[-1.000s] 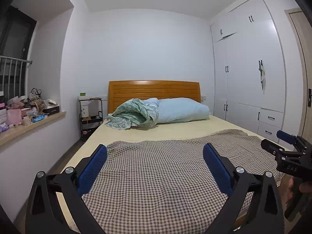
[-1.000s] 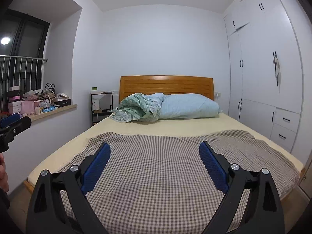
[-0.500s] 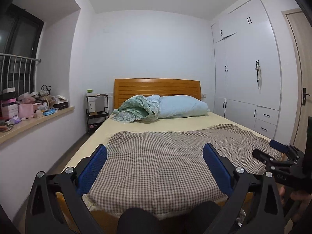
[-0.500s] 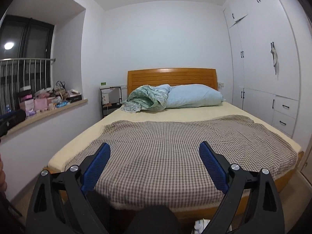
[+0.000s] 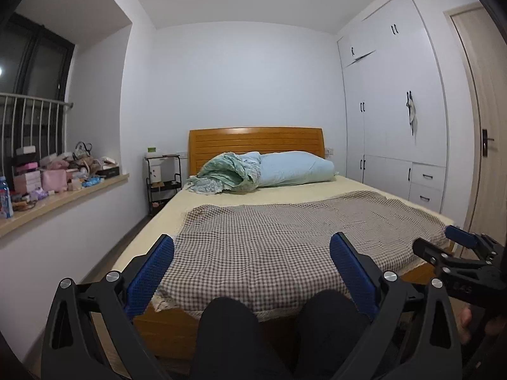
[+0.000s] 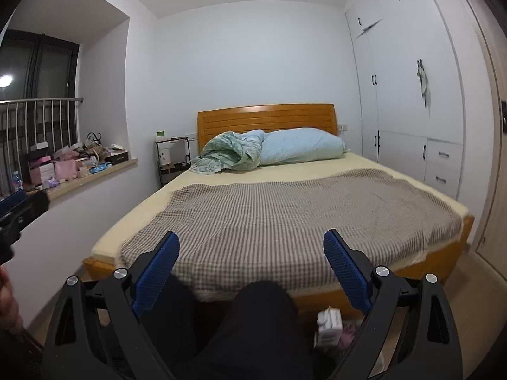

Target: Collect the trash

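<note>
A small white carton (image 6: 329,324) and a pinkish crumpled scrap (image 6: 348,335) lie on the floor at the foot of the bed, seen in the right wrist view just inside the right finger. My right gripper (image 6: 252,253) is open and empty, held above them. My left gripper (image 5: 252,258) is open and empty, facing the bed. The right gripper also shows in the left wrist view (image 5: 456,247). The trash is hidden in the left wrist view.
A wooden bed (image 6: 461,247) with a checked blanket (image 6: 285,215) fills the middle. The person's dark-clad knees (image 5: 228,326) sit below the grippers. A cluttered window ledge (image 5: 63,196) is on the left, white wardrobes (image 5: 396,126) and a door (image 5: 484,120) on the right, a black side rack (image 5: 163,183) by the headboard.
Both grippers have drawn back and lowered from over the bed. The bed's foot, the knees and the trash on the floor have come into view.
</note>
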`<state>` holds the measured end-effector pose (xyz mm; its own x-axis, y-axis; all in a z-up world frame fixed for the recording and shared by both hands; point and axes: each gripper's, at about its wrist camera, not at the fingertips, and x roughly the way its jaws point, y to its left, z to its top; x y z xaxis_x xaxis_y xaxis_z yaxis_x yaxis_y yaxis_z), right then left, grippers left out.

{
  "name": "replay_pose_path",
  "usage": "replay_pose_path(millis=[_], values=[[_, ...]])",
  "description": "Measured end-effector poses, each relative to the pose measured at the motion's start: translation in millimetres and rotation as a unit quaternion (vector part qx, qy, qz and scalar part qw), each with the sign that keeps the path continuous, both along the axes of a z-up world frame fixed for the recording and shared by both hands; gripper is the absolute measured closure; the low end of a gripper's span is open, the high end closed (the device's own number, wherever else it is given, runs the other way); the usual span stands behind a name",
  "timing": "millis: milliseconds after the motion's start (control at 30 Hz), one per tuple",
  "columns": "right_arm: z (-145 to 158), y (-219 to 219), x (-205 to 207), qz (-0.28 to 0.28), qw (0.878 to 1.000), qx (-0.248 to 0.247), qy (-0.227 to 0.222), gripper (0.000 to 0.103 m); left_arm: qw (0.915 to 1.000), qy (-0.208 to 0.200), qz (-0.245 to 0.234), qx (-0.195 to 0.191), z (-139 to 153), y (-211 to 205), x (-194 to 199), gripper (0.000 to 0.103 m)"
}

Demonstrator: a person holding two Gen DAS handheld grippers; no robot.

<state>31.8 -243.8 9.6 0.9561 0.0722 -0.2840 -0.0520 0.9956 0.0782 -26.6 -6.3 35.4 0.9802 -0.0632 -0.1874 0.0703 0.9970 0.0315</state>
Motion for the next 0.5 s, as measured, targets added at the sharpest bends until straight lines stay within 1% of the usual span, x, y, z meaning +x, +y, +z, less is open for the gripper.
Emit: replay_pose_path(millis=[100,200,300,500], values=[[-7.8,2.7,-14.2,0.022,1.000,-0.009,0.010,0.015,1.0000,0.005,-0.003,0.001,-8.3,-0.5,-11.8,0.008],[-4.7,1.5,-21.5,0.025,1.000,-0.009,-0.007,0.015,0.9999,-0.002,-0.012,0.010,-10.3,-4.6,-18.8,0.008],[-2.0,-0.3,-23.0,0.032,0.999,-0.008,-0.017,0.015,0.9997,-0.018,-0.006,0.013,-7.2,-6.1,-22.6,0.008],[-3.1,2.9,-29.1,0.013,0.999,-0.033,-0.029,0.015,0.9997,-0.024,-0.002,0.009,-5.9,-3.8,-24.7,0.008]])
